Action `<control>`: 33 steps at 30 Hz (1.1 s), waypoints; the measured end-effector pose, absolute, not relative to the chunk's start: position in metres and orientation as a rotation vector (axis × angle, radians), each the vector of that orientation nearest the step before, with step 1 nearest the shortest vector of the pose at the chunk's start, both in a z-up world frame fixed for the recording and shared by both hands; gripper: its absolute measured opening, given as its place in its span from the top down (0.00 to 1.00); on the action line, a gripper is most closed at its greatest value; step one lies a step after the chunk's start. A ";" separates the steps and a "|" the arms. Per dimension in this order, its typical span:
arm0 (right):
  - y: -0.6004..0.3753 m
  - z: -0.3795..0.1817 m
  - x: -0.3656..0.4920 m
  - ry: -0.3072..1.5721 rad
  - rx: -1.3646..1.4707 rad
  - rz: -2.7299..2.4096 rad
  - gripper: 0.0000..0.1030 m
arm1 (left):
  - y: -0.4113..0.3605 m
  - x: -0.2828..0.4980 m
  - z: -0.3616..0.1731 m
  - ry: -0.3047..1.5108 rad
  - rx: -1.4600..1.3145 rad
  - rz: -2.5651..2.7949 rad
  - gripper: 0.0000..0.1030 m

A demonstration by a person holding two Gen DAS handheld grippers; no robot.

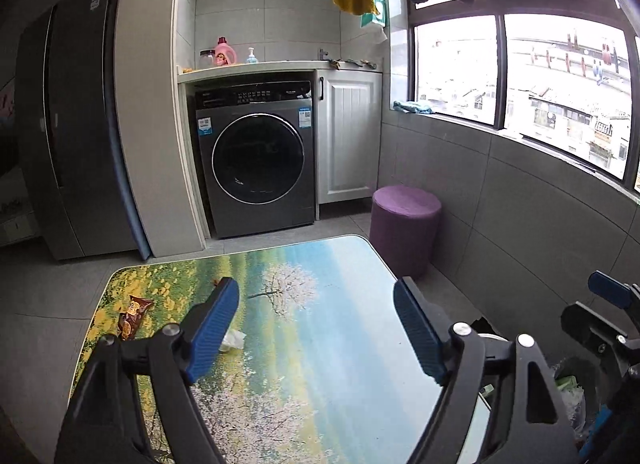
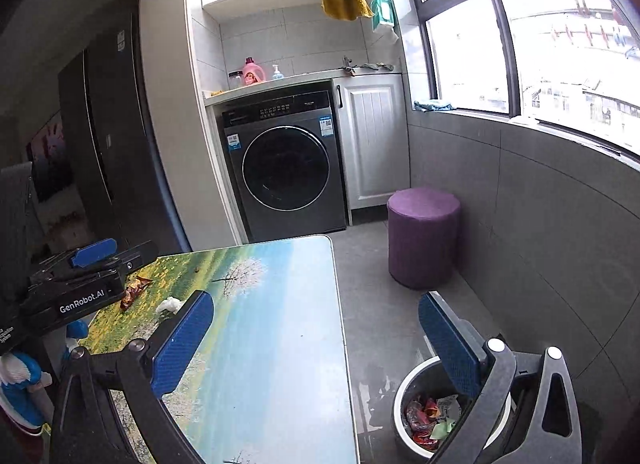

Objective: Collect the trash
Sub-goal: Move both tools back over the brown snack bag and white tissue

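Note:
A brown snack wrapper (image 1: 134, 316) lies at the left of the landscape-print table (image 1: 320, 344); it also shows in the right wrist view (image 2: 134, 291). A crumpled white tissue (image 1: 234, 340) lies beside it, just behind my left finger; it also shows in the right wrist view (image 2: 169, 305). My left gripper (image 1: 316, 328) is open and empty above the table. My right gripper (image 2: 316, 344) is open and empty over the table's right edge. A round bin (image 2: 404, 396) with several wrappers stands on the floor under its right finger.
A purple stool (image 2: 424, 236) stands by the grey wall right of the table. A washing machine (image 2: 286, 168) and a white cabinet (image 2: 374, 140) are at the back. Towels hang overhead. The left gripper's body (image 2: 76, 288) is at the table's left.

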State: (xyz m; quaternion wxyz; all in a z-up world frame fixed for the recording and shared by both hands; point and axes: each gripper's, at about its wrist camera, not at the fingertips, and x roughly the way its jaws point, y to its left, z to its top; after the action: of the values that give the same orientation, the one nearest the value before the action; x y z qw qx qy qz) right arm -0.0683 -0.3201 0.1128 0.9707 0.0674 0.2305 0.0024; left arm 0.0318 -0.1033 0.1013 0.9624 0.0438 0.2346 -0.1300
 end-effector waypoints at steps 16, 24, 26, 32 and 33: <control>-0.217 0.122 -0.001 0.514 0.140 0.218 0.00 | 0.065 0.049 0.114 0.418 0.049 0.027 0.06; -0.164 0.094 0.041 0.632 0.087 0.293 0.00 | 0.091 0.061 0.070 0.480 0.042 0.078 0.06; -0.151 0.086 0.051 0.660 0.057 0.316 0.00 | 0.099 0.070 0.058 0.509 0.040 0.086 0.06; -0.120 0.063 0.082 0.725 0.009 0.391 0.00 | 0.121 0.089 0.031 0.576 0.026 0.117 0.06; -0.115 0.059 0.087 0.736 0.002 0.400 0.00 | 0.123 0.092 0.028 0.583 0.026 0.121 0.06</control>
State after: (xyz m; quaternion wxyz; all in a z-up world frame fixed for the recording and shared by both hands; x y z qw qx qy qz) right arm 0.0866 -0.1153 0.0590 0.9136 0.0011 0.3573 0.1940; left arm 0.0916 0.1231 0.0278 0.9560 0.0126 0.2871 0.0596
